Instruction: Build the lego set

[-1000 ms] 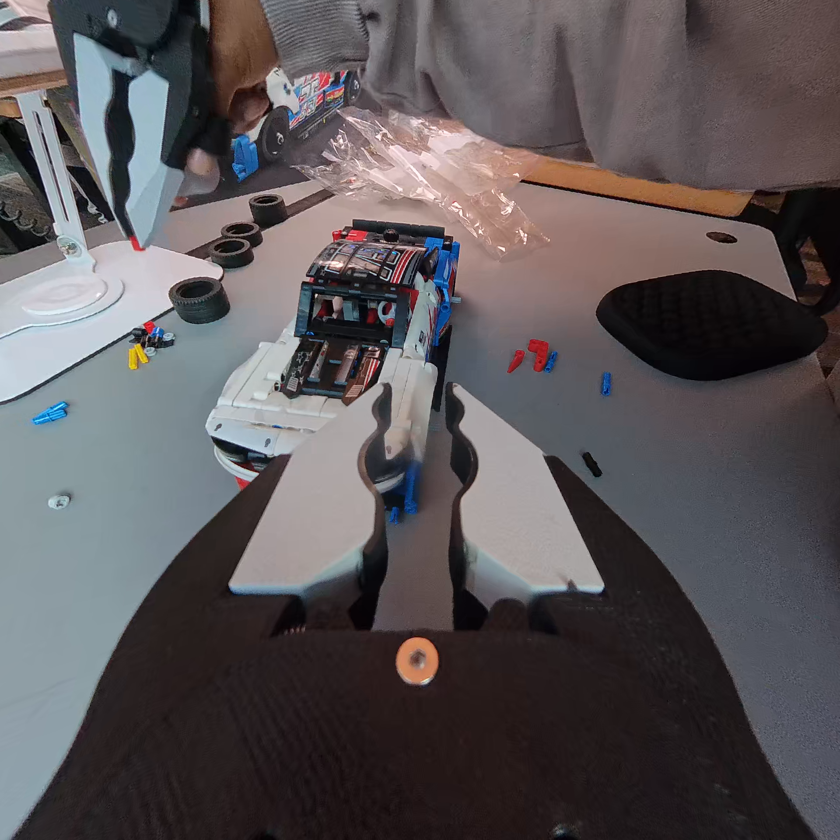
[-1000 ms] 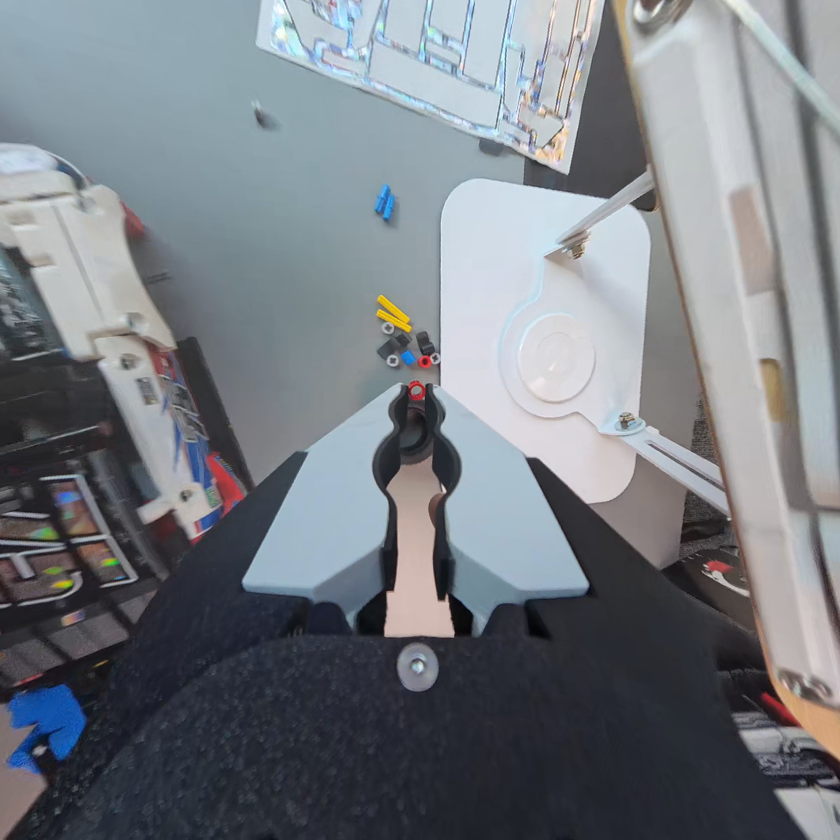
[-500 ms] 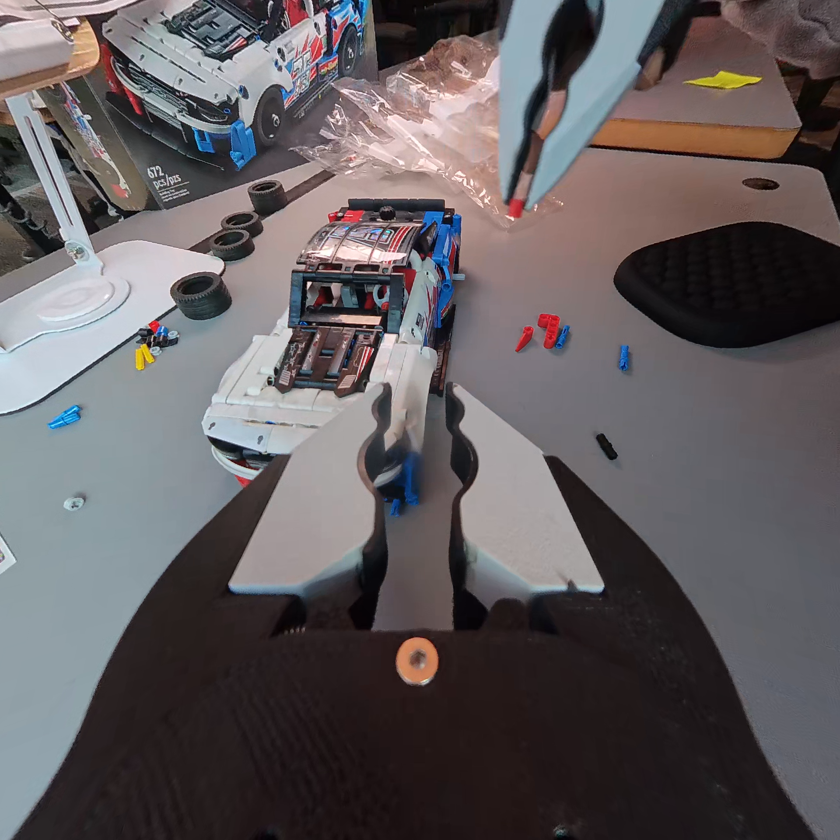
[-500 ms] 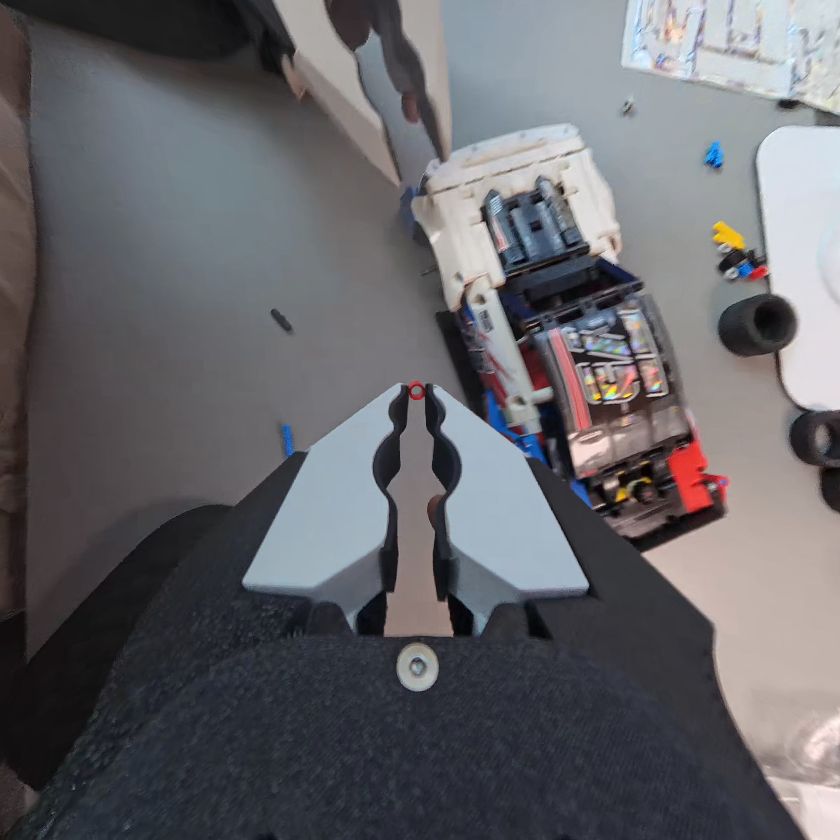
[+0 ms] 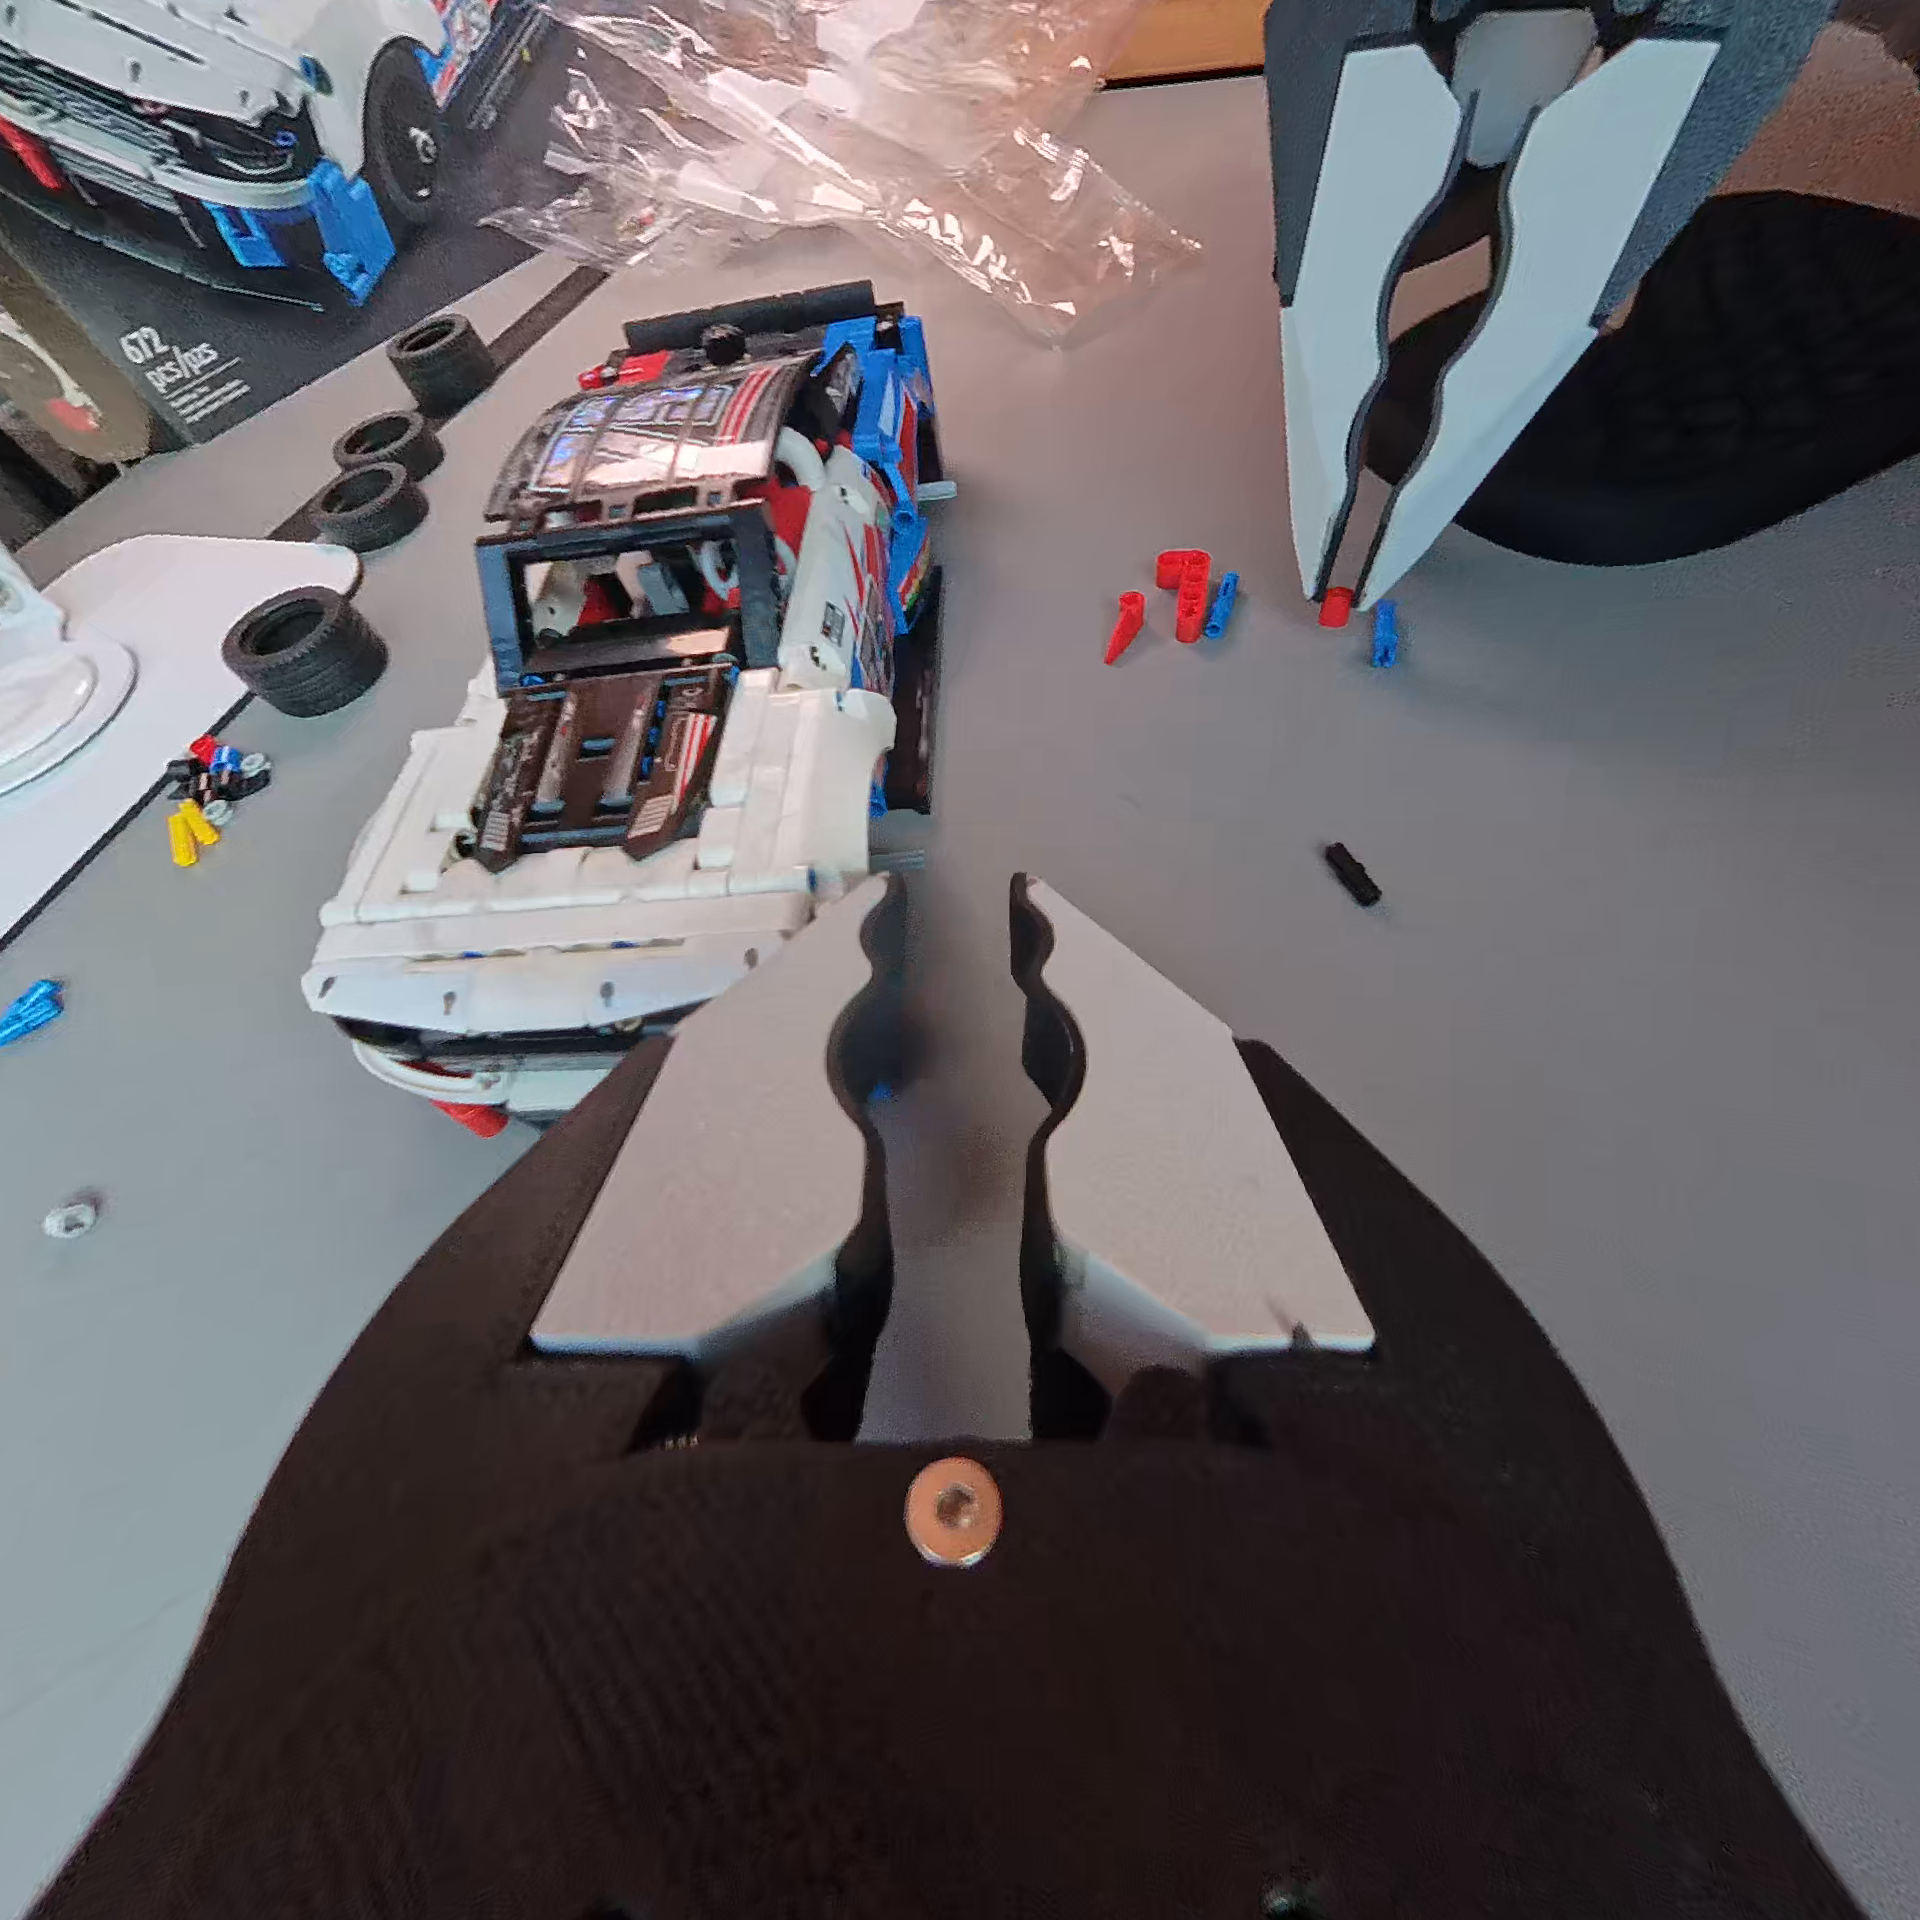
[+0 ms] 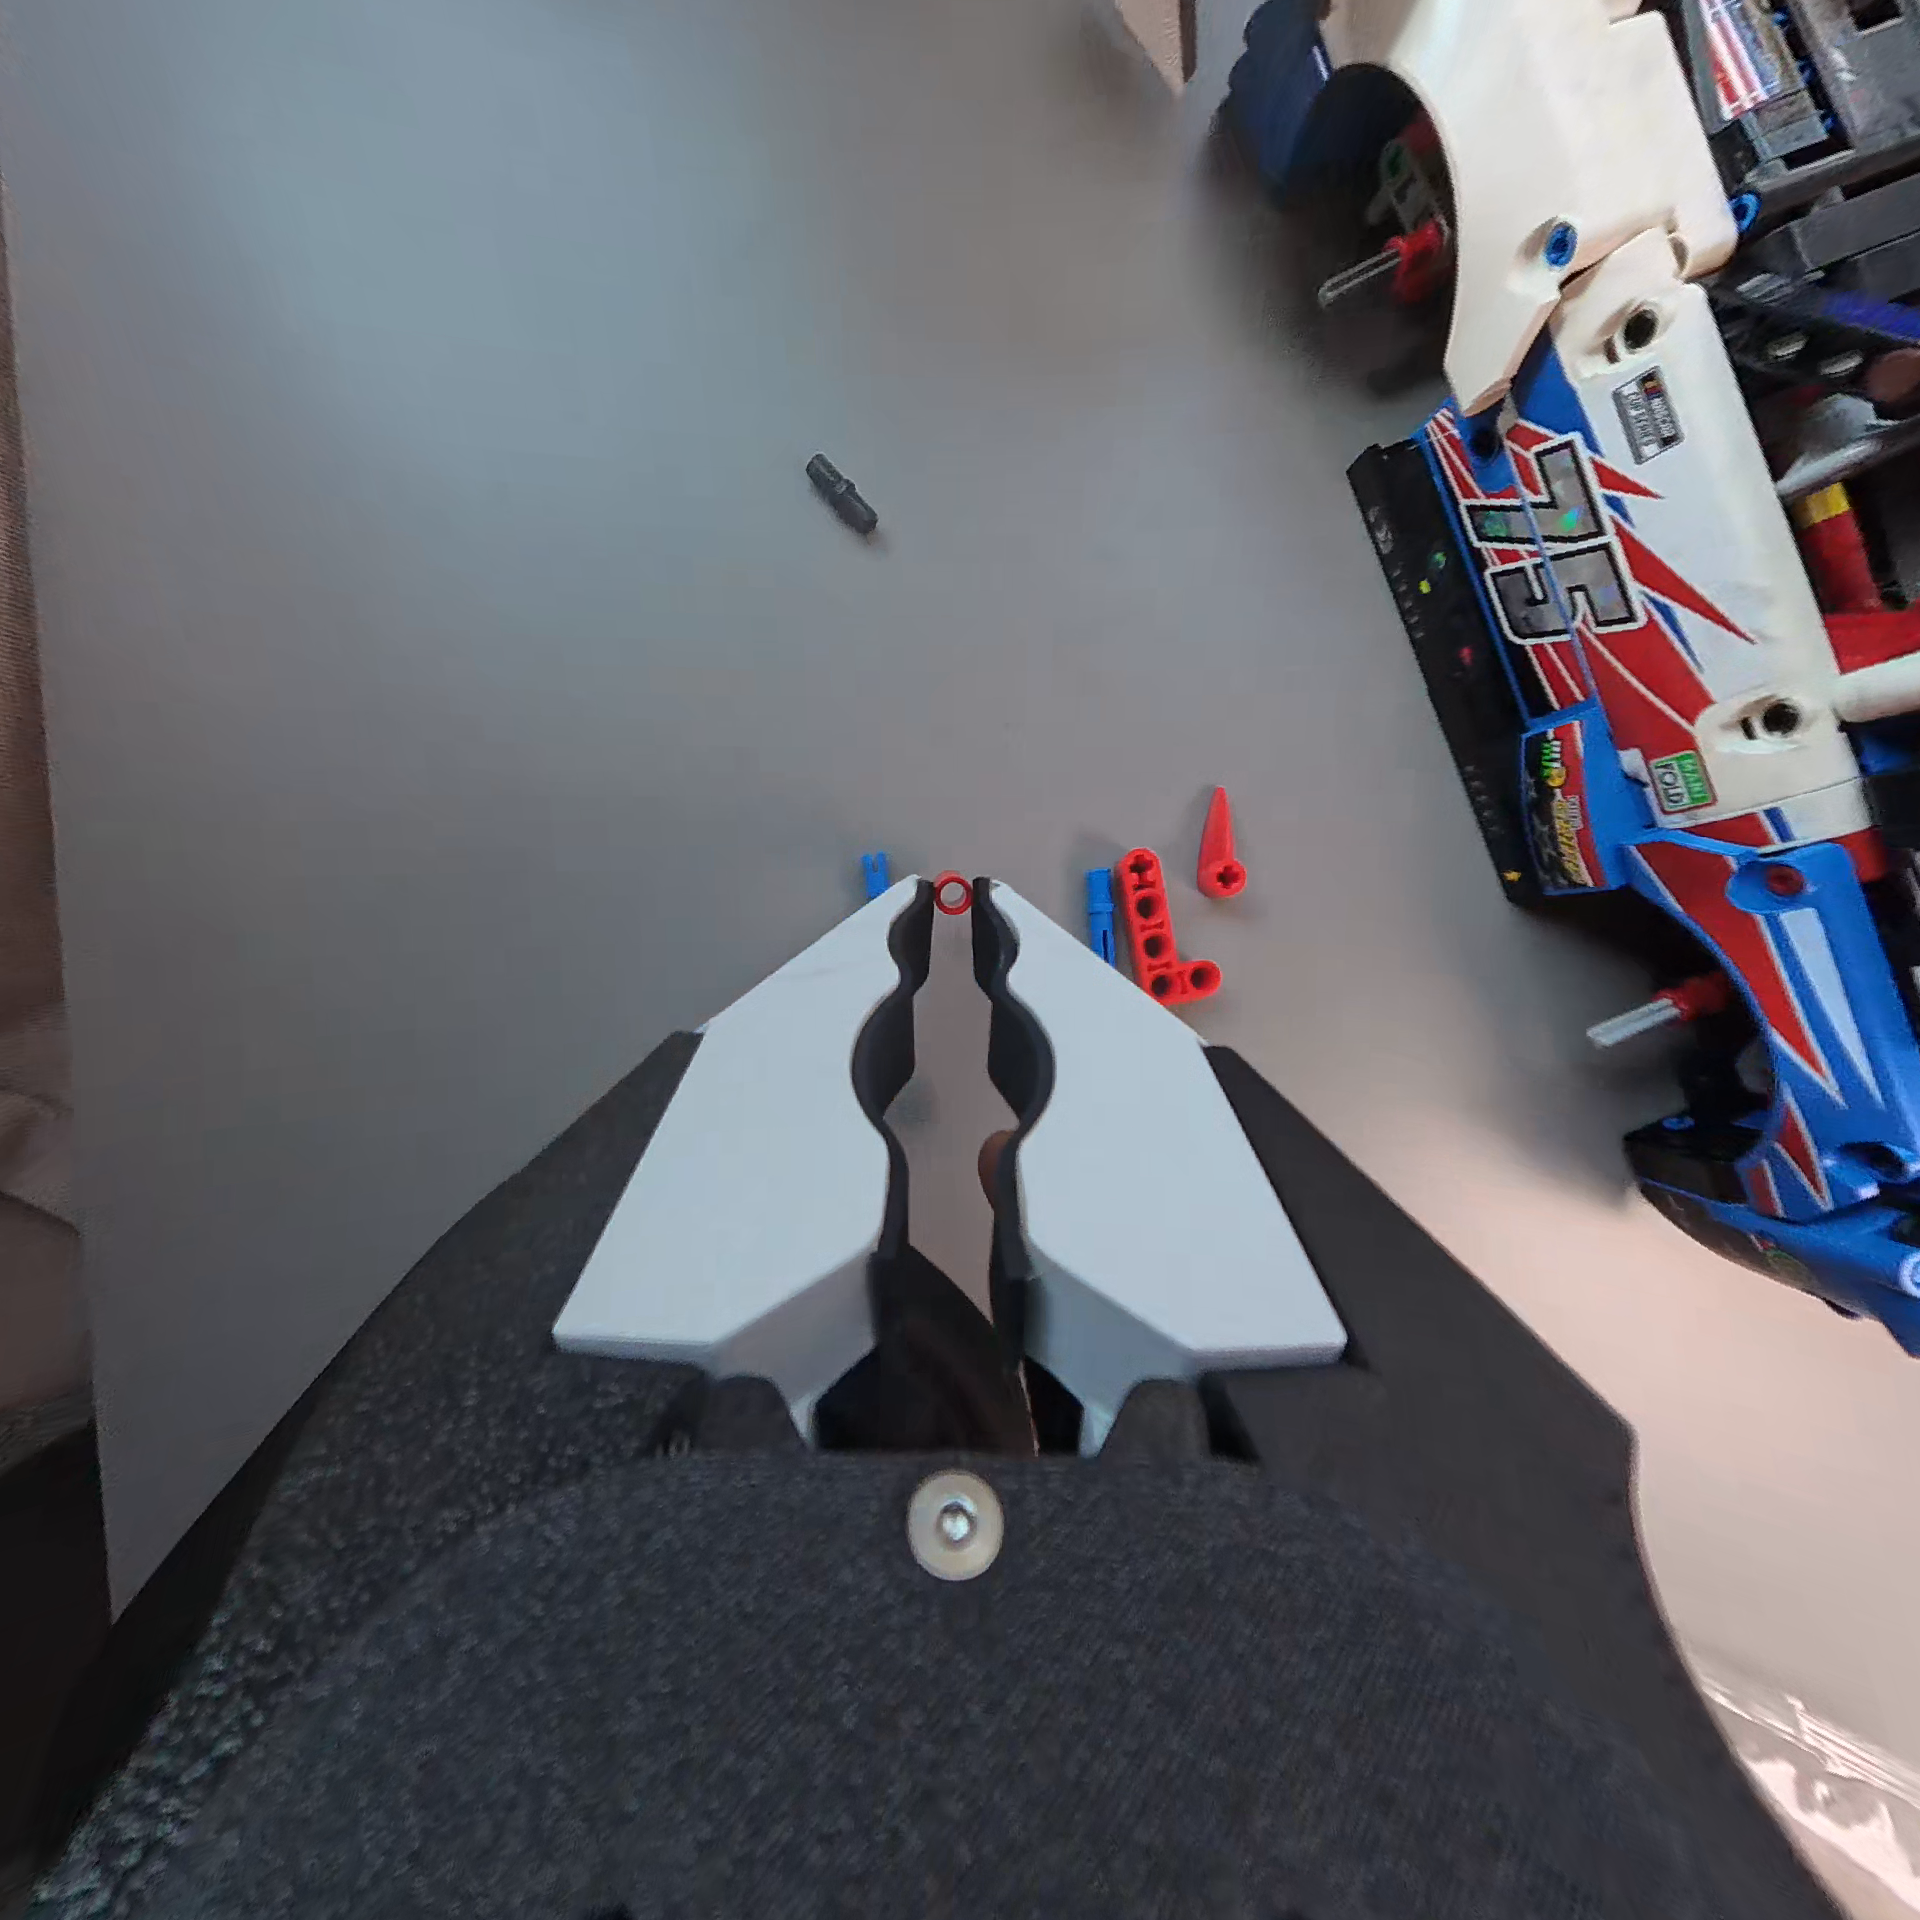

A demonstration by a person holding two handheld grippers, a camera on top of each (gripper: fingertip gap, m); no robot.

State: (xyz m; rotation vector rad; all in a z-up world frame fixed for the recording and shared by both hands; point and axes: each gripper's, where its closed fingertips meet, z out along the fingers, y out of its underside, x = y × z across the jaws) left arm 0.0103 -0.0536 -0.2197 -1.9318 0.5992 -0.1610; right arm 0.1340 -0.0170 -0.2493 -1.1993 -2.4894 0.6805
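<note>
While the right gripper (image 6: pixel 952 891) pinches a small red bush (image 6: pixel 951 894) at its fingertips just above the grey desk (image 6: pixel 520 520), the lego car (image 5: pixel 665 717) sits at eleven o'clock of the left gripper (image 5: pixel 954 883), whose fingers stand parted and empty.

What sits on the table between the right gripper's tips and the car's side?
In the right wrist view: a blue pin, a red L-shaped beam and a red pointed piece, between right gripper and car.
</note>
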